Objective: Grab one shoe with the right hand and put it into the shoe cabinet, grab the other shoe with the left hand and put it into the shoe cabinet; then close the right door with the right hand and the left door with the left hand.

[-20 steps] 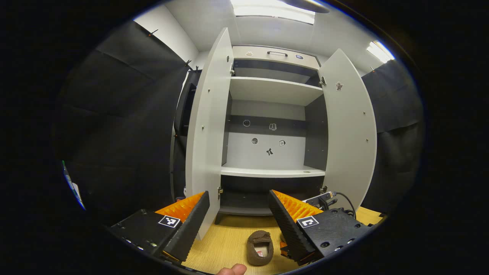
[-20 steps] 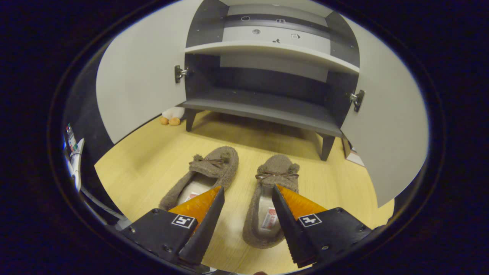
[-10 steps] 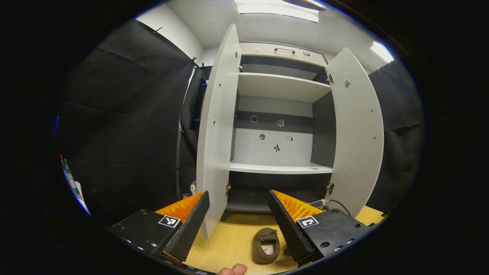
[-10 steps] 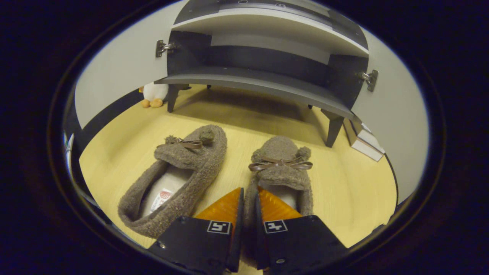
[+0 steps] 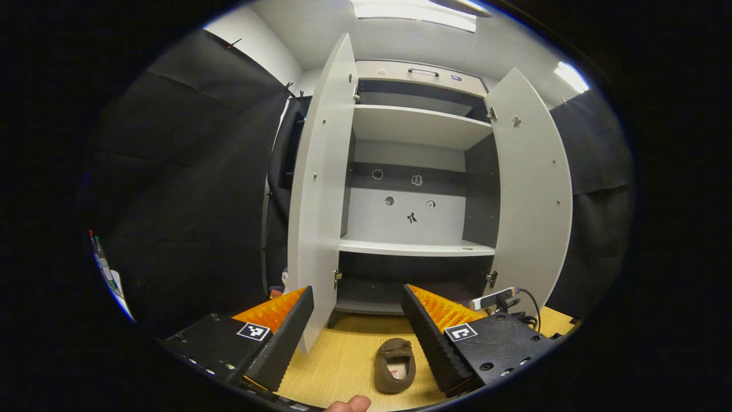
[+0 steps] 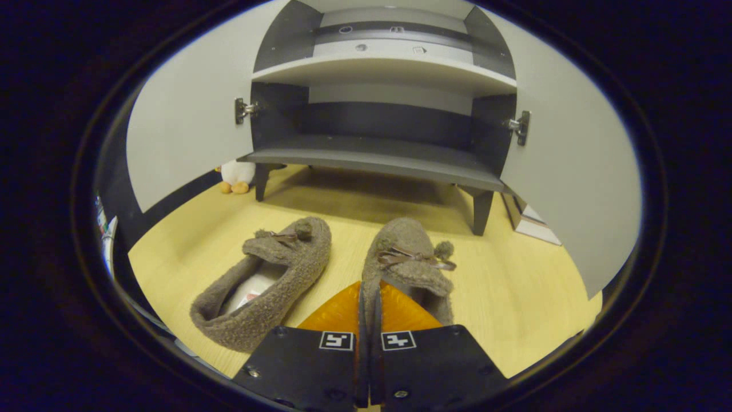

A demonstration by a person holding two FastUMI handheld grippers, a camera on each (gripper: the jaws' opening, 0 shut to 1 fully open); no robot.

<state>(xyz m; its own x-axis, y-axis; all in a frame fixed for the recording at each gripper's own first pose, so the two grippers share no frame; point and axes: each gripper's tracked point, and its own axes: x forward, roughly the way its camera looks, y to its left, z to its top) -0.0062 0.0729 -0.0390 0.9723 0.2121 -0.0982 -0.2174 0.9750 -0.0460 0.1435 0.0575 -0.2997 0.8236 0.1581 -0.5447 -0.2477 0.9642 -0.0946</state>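
Two brown fuzzy slippers with bows lie on the wooden floor before the open shoe cabinet [image 6: 377,157]. In the right gripper view, my right gripper [image 6: 369,289] is shut on the inner side wall of the right slipper [image 6: 409,252], which sits slightly tilted. The left slipper [image 6: 269,280] lies free beside it, heel toward me. In the left gripper view, my left gripper [image 5: 357,292] is open and held high, facing the cabinet [image 5: 412,249] with nothing between its fingers. One slipper [image 5: 394,357] lies on the floor below it.
Both cabinet doors stand wide open, the left door [image 6: 183,131] and the right door [image 6: 572,171]. The bottom shelf is bare. A small plush toy [image 6: 235,174] sits by the cabinet's left leg and stacked books [image 6: 532,220] lie at the right. A fingertip [image 5: 349,405] shows at the bottom edge.
My right gripper dropped onto the right slipper and shut on its side wall, then drew back a little, tilting the slipper. The left gripper stayed open and barely shifted.
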